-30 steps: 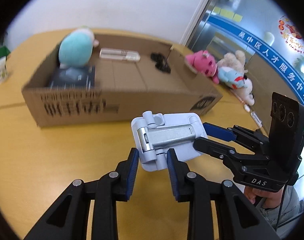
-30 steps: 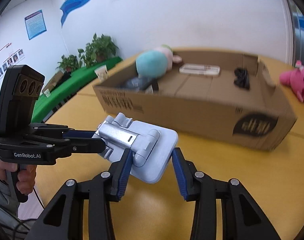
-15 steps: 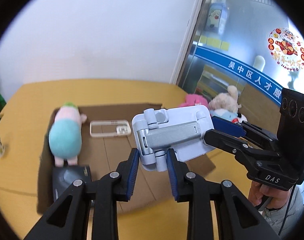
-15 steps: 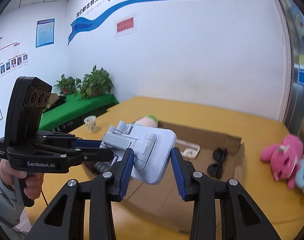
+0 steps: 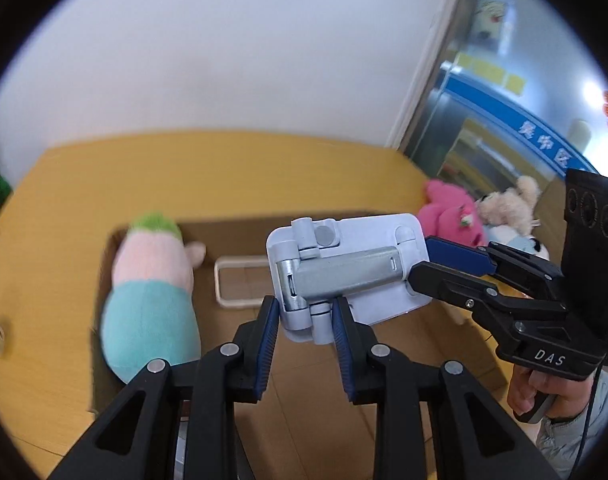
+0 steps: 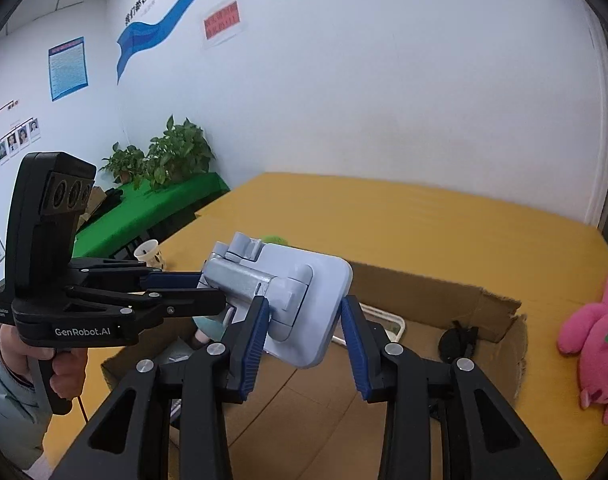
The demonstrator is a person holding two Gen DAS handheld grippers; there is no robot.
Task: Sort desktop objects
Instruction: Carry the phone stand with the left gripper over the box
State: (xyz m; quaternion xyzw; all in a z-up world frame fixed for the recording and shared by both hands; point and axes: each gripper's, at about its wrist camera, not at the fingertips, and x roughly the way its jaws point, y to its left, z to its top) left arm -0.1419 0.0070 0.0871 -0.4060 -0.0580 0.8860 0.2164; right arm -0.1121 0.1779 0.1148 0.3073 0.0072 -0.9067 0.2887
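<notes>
A pale blue folding phone stand (image 5: 343, 268) with a grey metal arm is held in the air by both grippers over the open cardboard box (image 5: 407, 352). My left gripper (image 5: 304, 316) is shut on the stand's hinge end. My right gripper (image 6: 304, 324) is shut on the stand's flat plate (image 6: 307, 312); it also shows in the left wrist view (image 5: 443, 268) at the stand's right end. In the box lie a teal and pink plush (image 5: 152, 292), a clear phone case (image 5: 236, 284) and black glasses (image 6: 459, 340).
Pink and beige plush toys (image 5: 455, 216) lie on the yellow table (image 5: 224, 172) right of the box. A paper cup (image 6: 148, 252) stands at the table's left edge. Potted plants (image 6: 164, 156) on a green surface stand beyond.
Both grippers have carried the stand up from just above the table in front of the box to over the box's inside. Both grips on the stand are unchanged.
</notes>
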